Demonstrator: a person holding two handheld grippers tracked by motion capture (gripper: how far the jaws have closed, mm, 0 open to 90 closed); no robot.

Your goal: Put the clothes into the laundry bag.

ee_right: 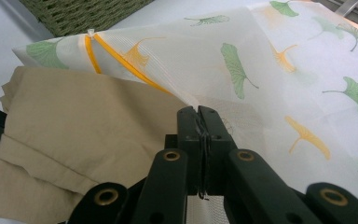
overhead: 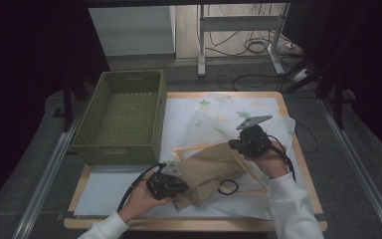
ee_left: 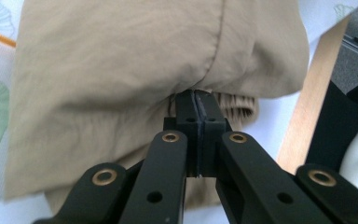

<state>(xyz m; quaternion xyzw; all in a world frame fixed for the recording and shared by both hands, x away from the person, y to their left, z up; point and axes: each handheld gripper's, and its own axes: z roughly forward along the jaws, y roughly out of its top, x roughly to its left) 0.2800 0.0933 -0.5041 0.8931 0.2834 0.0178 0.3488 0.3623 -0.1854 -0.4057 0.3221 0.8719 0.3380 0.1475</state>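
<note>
Tan garment [overhead: 210, 169]: one; mesh bag [overhead: 229, 124]: one; green basket [overhead: 124, 117]: one.

Crumpled tan garment [overhead: 210, 172], lying partly inside white leaf-printed mesh bag [overhead: 219, 124], table's near side

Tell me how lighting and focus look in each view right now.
High view: dim, dark at the edges, beige garment readable. Left gripper view: bright, garment sharp, far background soft. Right gripper view: evenly lit, leaf-print mesh bag slightly washed out, green basket soft.

Overhead view; two close gripper views.
</note>
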